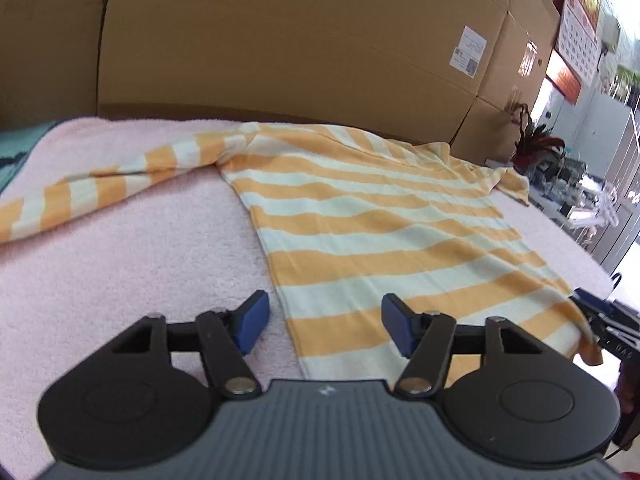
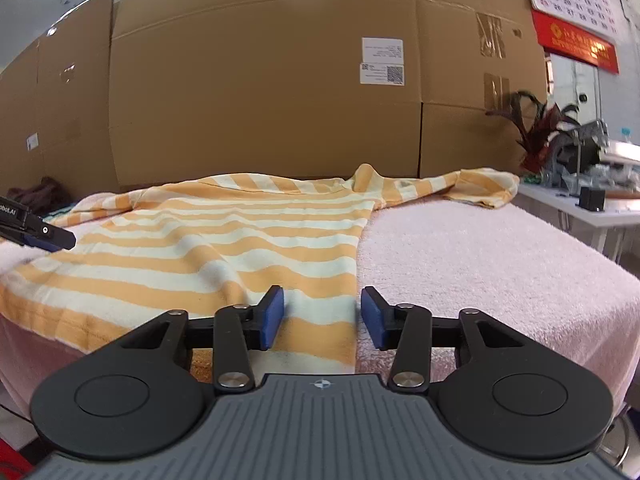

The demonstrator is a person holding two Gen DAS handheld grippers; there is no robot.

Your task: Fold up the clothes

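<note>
Lying flat across a pink towel-covered surface (image 1: 132,248), an orange-and-white striped shirt (image 1: 380,232) is spread with its back upward, one long sleeve (image 1: 100,184) stretched out toward the left of the left wrist view and the other sleeve (image 2: 476,188) reaching toward the far right corner in the right wrist view. The hem end of the shirt lies nearest both cameras.

The left hand-held gripper (image 1: 325,322) hangs just above the near left corner of the shirt with its blue pads (image 1: 252,322) partly apart; the shirt's side edge runs up between them, but neither pad presses on cloth and nothing is gripped. It also shows at the left edge of the right wrist view (image 2: 40,232), low over the shirt's left side.

The right hand-held gripper (image 2: 322,318) sits at the near right corner of the shirt, its jaws partly apart with the shirt's right edge and a strip of hem between the pads (image 2: 272,318); the pads stand clear of the fabric on either side. Its tip appears at the right edge of the left wrist view (image 1: 596,312), close to the hem corner.

Large cardboard boxes (image 2: 264,92) stand as a wall behind the surface. A red wall calendar (image 2: 572,8) hangs at upper right, and a dark red-leaved plant (image 2: 536,136) sits beyond the far right corner.
</note>
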